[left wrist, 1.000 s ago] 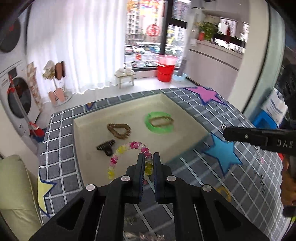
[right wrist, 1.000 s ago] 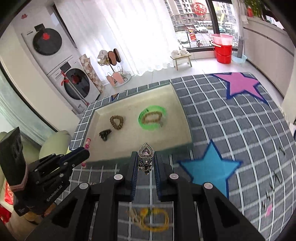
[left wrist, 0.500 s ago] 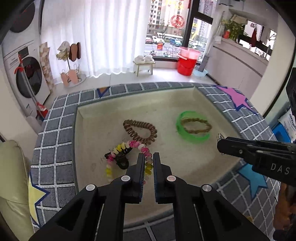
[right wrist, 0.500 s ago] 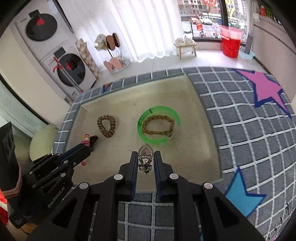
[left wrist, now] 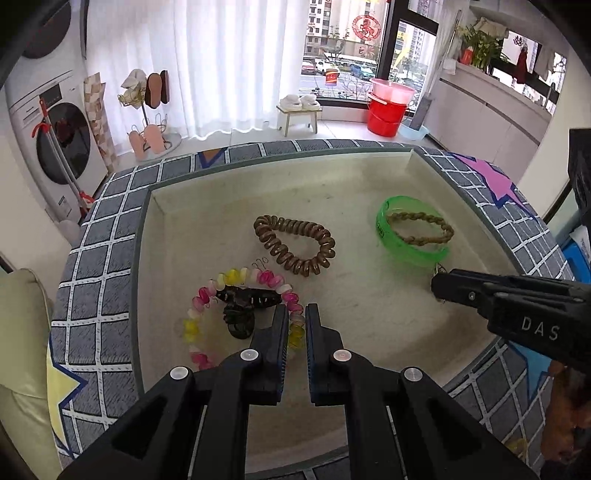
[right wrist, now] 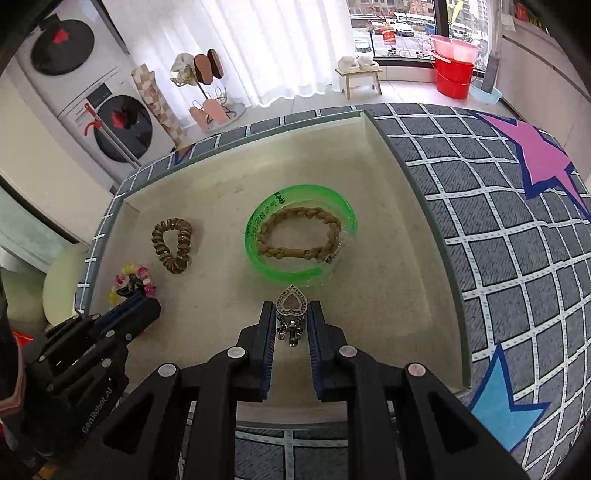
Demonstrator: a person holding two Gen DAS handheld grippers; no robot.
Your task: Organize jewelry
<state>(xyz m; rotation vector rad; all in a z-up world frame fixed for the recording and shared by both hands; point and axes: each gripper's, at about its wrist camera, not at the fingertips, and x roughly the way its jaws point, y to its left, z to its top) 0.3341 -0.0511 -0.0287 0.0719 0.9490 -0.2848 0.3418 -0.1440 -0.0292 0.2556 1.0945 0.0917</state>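
Left hand-held gripper pinching the pink-yellow spiral band over the beige tray, above the black claw clip. Right hand-held gripper pinching a heart pendant, near the green bangle.

I'm getting bright, even daylight through the sheer curtains and window at the top of both frames, only soft shadows in the tray, everything sharp at centre, with heavy fisheye bending and black vignette in all corners.
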